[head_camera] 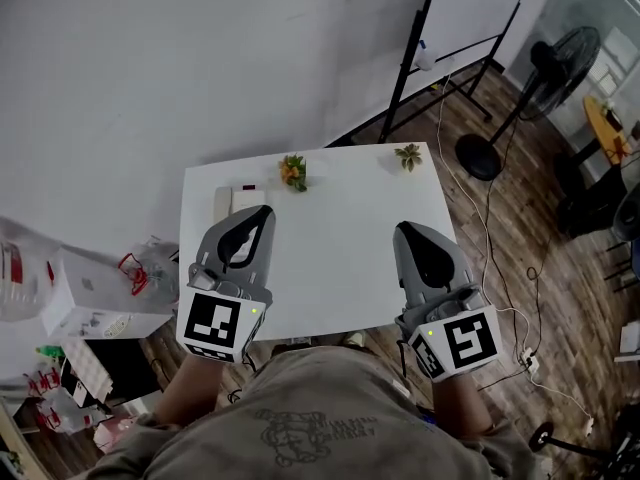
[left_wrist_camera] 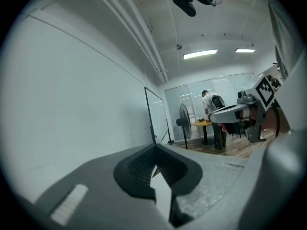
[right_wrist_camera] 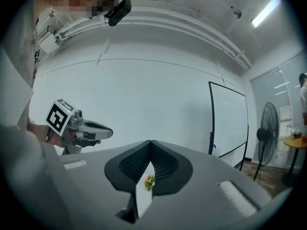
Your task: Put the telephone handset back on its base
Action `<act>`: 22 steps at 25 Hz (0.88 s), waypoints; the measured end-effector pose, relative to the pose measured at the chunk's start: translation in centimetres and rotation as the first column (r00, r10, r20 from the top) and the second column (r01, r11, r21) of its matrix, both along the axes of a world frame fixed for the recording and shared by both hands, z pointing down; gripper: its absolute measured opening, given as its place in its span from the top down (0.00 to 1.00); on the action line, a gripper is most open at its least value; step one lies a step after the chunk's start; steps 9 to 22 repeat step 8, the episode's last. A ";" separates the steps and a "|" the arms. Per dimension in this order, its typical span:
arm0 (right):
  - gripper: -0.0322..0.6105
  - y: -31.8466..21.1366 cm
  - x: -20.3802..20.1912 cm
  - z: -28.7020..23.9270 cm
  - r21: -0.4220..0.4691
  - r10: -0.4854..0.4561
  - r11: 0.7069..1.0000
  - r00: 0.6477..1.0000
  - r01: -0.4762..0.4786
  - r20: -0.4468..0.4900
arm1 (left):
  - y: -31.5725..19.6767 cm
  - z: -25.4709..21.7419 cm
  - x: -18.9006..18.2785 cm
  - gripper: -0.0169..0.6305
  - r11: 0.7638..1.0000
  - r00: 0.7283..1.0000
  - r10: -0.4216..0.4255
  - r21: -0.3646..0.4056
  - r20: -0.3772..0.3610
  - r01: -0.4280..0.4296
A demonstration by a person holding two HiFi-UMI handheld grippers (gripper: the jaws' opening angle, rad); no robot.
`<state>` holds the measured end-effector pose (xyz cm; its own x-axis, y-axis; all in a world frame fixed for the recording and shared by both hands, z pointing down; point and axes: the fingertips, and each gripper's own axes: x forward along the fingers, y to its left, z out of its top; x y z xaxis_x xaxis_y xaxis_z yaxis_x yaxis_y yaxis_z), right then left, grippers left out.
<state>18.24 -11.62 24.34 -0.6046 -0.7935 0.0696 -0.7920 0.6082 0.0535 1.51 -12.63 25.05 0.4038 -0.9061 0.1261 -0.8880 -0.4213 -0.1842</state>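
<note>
Telephone (head_camera: pixel 240 199) lies near the far left corner of the white table (head_camera: pixel 340 258), just past the tip of the left gripper (head_camera: pixel 267 212); right gripper (head_camera: pixel 401 229) hangs well apart over the near right edge, both with jaws together and empty, open tabletop between them.

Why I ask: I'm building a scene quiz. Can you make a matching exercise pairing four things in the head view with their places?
Things:
1. telephone
2. orange-flowered plant
3. green plant
4. standing fan

Places:
A. off the table, to its right
B. the table's far right corner
C. the table's far left part
D. near the middle of the table's far edge

Pairs: 1-C, 2-D, 3-B, 4-A
</note>
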 end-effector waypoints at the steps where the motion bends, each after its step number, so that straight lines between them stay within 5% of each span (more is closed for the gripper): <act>1: 0.91 -0.2 -0.1 0.0 0.006 0.002 1.000 1.000 -0.002 -0.007 | -0.1 -0.1 -0.1 0.97 1.000 1.000 0.000 0.002 -0.001 0.000; 22: 0.91 -1.0 -1.3 0.4 0.000 -0.006 1.000 1.000 0.006 -0.027 | -0.6 0.2 -0.8 0.97 1.000 1.000 0.006 -0.009 -0.001 -0.006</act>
